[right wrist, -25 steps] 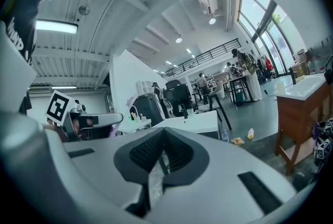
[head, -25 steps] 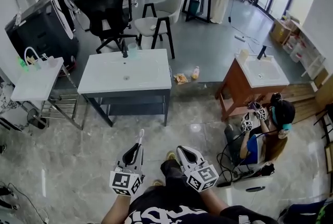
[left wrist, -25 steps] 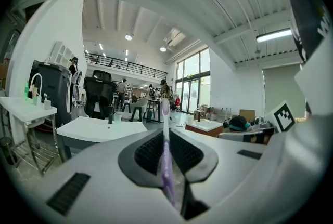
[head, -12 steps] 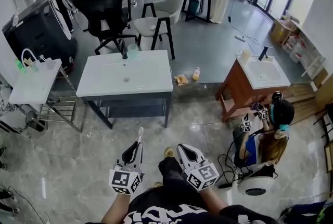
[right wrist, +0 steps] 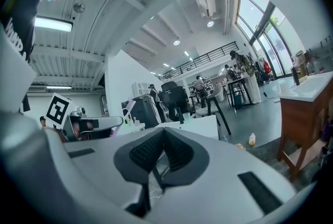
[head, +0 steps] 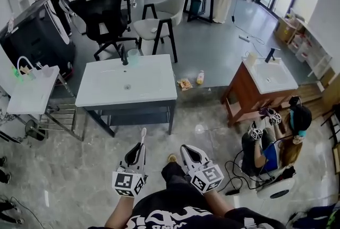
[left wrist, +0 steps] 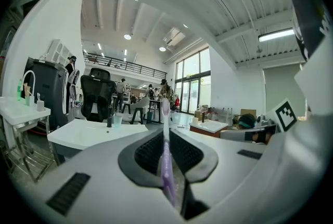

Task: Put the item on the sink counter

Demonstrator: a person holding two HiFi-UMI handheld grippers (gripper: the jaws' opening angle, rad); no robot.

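one toothbrush sat pinched between the closed jaws of the left gripper, its long axis in line with the jaws and its white tip pointing far, toward the sink counter. that counter lay straight ahead, well apart, nearer the left gripper. the right gripper was closed on nothing.

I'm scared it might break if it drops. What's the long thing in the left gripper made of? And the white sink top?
The toothbrush in the left gripper looks like plastic: pale purple, glossy, slightly see-through. The sink counter top looks like glazed ceramic or cast resin, plain white, smooth and shiny; the pictures cannot settle which.
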